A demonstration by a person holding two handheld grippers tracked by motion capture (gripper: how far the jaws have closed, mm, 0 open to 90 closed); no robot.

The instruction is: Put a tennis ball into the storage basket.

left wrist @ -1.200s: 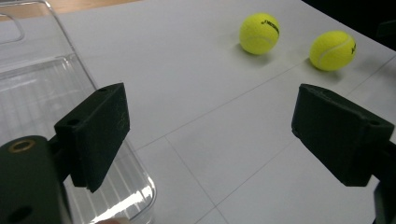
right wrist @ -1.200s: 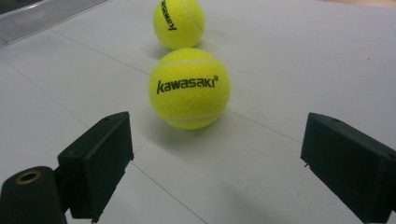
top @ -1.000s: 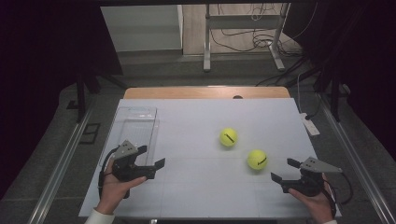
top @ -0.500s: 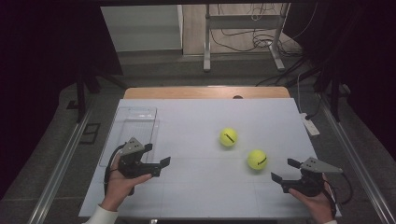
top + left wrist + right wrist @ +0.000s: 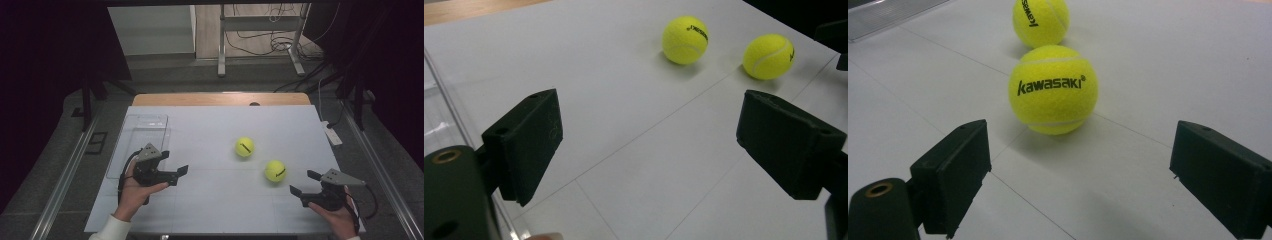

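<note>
**A:** Two yellow tennis balls sit out on the white table (image 5: 210,125), and both grippers hover low over its near edge. The right gripper (image 5: 305,184) has its jaws spread wide with nothing between them.

**B:** And see what lies in front of it. In the right gripper view the near ball (image 5: 1053,90) sits dead ahead, centred between the two black jaws, just beyond their tips and resting on the table. The far ball (image 5: 1041,21) is lined up almost straight behind it.

**A:** So the right hand is plainly the closer one. From the high view the near ball (image 5: 275,170) lies just up and to the left of that gripper, while the left gripper (image 5: 174,162) is well apart from it.

**B:** The left gripper is gaping too, jaws wide, holding nothing. In its own view both balls sit off toward the upper right, the far ball (image 5: 685,40) beside the near ball (image 5: 769,56), neither of them between the jaws.

**A:** A ball has no long axis, so the angle of the grasp hardly matters. What counts is the line of approach.

**B:** My read: a straight push forward by the right hand would bring the near ball between the jaws. The clear tray (image 5: 142,135) waits at the left of the table, close beside the left gripper.

**A:** Neither ball is touched by anything yet, and the two stand near one another without touching.
</note>
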